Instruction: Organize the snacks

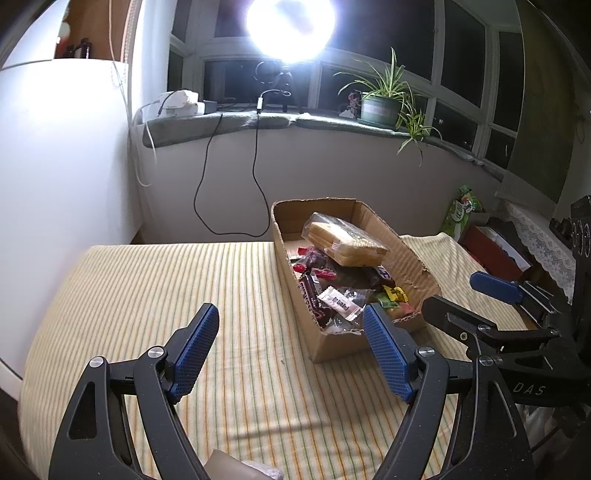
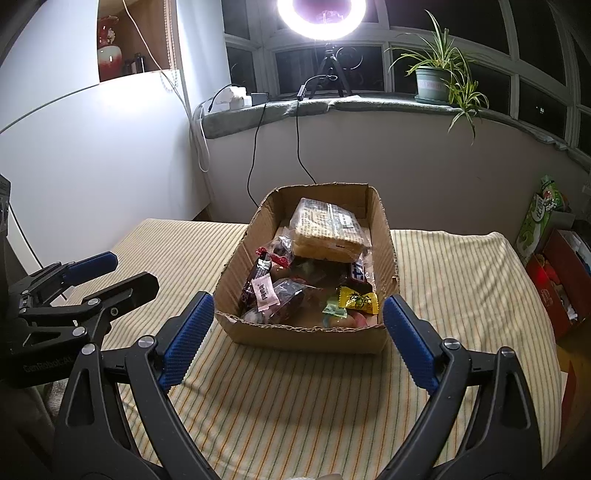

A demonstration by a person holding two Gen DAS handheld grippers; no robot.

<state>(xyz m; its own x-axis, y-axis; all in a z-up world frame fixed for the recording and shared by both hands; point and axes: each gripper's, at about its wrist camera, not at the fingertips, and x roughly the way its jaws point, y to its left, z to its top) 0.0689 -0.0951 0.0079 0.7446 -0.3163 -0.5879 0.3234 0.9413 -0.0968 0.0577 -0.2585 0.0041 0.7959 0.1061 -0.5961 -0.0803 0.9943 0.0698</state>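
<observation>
An open cardboard box (image 2: pixel 389 240) sits on the striped tablecloth (image 2: pixel 295 406). It also shows in the left wrist view (image 1: pixel 291 266). It holds several wrapped snacks: a clear bag of sandwich bread (image 2: pixel 325 232) on top, dark chocolate bars (image 2: pixel 258 273), a white sachet (image 2: pixel 264 293), a yellow candy (image 2: pixel 358 300). My right gripper (image 2: pixel 298 314) is open and empty, just in front of the box's near wall. My left gripper (image 1: pixel 290 325) is open and empty, left of the box's near corner. The bread bag (image 1: pixel 347 242) tops the pile there too.
A ring light on a tripod (image 2: pixel 321 22), power strip (image 2: pixel 232 98) and potted plant (image 2: pixel 436 81) stand on the windowsill behind. Cables hang down the wall (image 2: pixel 255 147). Boxes and a green bag (image 2: pixel 539 218) stand beside the table on the right. A white wall (image 1: pixel 55 166) is left.
</observation>
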